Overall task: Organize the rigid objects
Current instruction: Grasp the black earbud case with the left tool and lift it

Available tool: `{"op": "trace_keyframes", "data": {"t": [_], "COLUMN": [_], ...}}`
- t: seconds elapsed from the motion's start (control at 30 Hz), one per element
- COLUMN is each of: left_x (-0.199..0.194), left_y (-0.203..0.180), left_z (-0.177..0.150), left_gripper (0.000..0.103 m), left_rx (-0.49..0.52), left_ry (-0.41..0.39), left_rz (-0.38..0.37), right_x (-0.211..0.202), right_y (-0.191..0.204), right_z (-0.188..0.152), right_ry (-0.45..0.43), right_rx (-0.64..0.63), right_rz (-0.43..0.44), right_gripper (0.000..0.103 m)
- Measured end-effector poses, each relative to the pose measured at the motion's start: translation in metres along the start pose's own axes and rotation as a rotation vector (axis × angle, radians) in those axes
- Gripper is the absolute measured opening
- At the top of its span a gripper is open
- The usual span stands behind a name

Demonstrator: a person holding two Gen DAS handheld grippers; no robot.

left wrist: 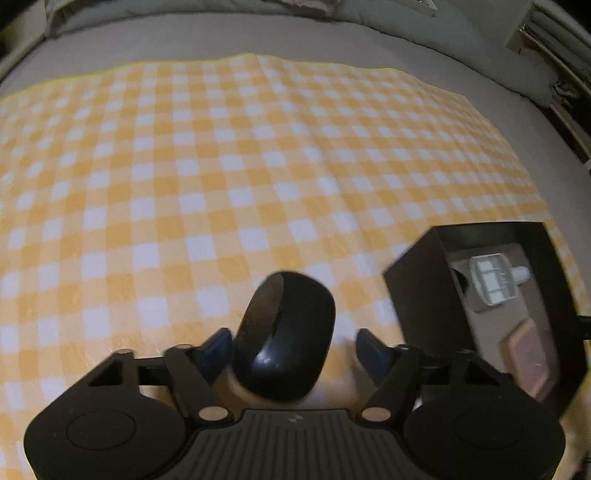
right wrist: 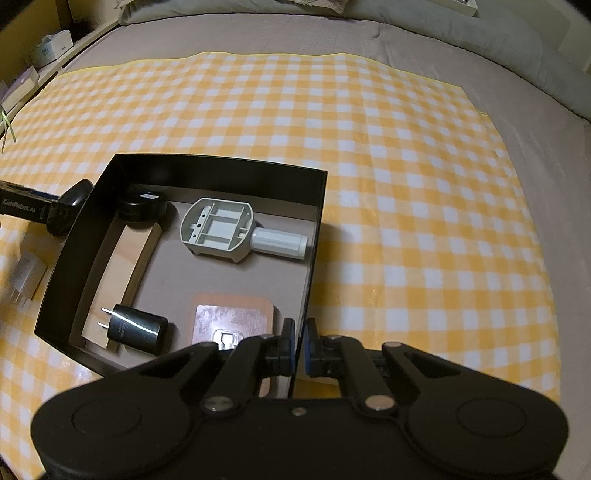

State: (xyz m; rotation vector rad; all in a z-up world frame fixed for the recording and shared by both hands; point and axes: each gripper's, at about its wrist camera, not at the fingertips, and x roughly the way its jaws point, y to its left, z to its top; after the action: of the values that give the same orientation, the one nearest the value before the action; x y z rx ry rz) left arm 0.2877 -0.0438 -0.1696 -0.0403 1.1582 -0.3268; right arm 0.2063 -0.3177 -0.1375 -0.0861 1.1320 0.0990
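A black computer mouse [left wrist: 284, 339] lies tipped on its side on the yellow checked cloth [left wrist: 221, 166], between the fingers of my left gripper [left wrist: 293, 349]. The left pad is at the mouse's flank, while a gap shows at the right pad, so the gripper is open around it. An open black box [right wrist: 221, 166] stands to the right of the mouse. My right gripper [right wrist: 301, 347] is shut on the box's near right wall. Inside lie a grey plastic tool with a handle [right wrist: 221, 230], a black plug [right wrist: 138, 328], a copper-coloured square plate [right wrist: 232, 314] and a round black thing [right wrist: 142, 210].
A wooden board [right wrist: 122, 266] leans along the box's left inner wall. A white plug adapter [right wrist: 26, 273] lies on the cloth left of the box. The cloth covers a grey bed with pillows [right wrist: 443, 26] at the far end. Shelves with boxes [right wrist: 48, 48] stand at far left.
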Motion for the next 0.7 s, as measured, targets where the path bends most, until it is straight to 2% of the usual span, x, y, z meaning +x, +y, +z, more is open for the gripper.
{"op": "trace_keyframes", "data": {"t": [0.03, 0.1, 0.23, 0.43, 0.47, 0.7], "left_x": [-0.001, -0.001, 0.001, 0.015, 0.016, 0.013], "left_y": [0.001, -0.001, -0.012, -0.025, -0.027, -0.027], "left_z": [-0.001, -0.002, -0.001, 0.003, 0.004, 0.004], "left_gripper": [0.057, 0.057, 0.059, 0.058, 0.055, 0.055], "left_rx": [-0.015, -0.022, 0.044, 0.135, 0.137, 0.118], "left_ry": [0.01, 0.012, -0.03, -0.03, -0.031, -0.036], "left_rz": [-0.019, -0.03, 0.034, 0.114, 0.123, 0.135], "right_x": [0.0, 0.0, 0.0, 0.0, 0.0, 0.0], "right_y": [0.0, 0.0, 0.0, 0.0, 0.0, -0.001], "right_z": [0.0, 0.0, 0.0, 0.0, 0.0, 0.0], "right_ry": [0.0, 0.0, 0.0, 0.0, 0.0, 0.0], "right_rx": [0.001, 0.001, 0.0, 0.001, 0.002, 0.001], "right_rz": [0.0, 0.0, -0.001, 0.0, 0.0, 0.0], "right_gripper": [0.005, 0.005, 0.005, 0.005, 0.005, 0.005]}}
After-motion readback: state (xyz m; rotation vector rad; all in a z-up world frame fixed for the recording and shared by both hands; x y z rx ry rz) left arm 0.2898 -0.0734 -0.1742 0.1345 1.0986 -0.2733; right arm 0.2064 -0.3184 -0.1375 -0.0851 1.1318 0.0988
